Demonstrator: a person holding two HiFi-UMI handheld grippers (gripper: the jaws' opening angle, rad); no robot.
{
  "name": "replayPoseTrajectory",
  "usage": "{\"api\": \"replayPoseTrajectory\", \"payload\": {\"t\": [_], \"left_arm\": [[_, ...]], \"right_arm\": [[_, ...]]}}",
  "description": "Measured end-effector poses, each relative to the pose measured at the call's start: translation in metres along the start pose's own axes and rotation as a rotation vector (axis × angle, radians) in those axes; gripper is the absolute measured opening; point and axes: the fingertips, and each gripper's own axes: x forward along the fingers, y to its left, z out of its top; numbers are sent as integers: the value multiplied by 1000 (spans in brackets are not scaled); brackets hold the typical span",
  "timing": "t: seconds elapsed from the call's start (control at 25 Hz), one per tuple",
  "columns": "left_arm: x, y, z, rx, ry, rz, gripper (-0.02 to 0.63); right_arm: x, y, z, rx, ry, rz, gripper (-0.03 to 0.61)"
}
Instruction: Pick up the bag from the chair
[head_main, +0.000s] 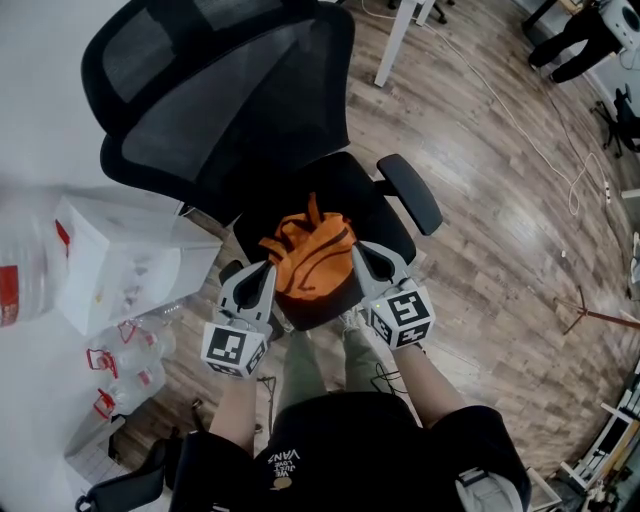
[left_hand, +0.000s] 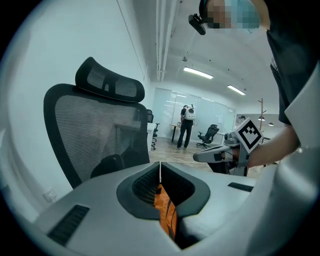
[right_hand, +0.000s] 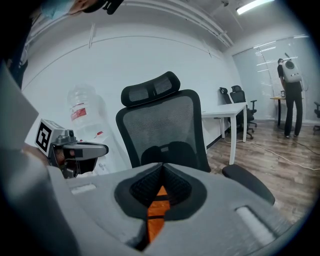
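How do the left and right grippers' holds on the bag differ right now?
The left gripper pinches the bag's left edge; the right gripper pinches its right edge. Between the left gripper's jaws sits bunched orange fabric with dark lines; between the right gripper's, a flat orange strip. Shared: both are shut on the bag, over the chair seat.
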Motion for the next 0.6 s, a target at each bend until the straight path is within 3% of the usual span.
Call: {"api": "replayPoseTrajectory", "payload": {"t": [0.6], "left_arm": [[10, 9, -43, -45, 85, -12, 6]], "right_arm": [[17, -6, -47, -6, 86, -1, -2]]}}
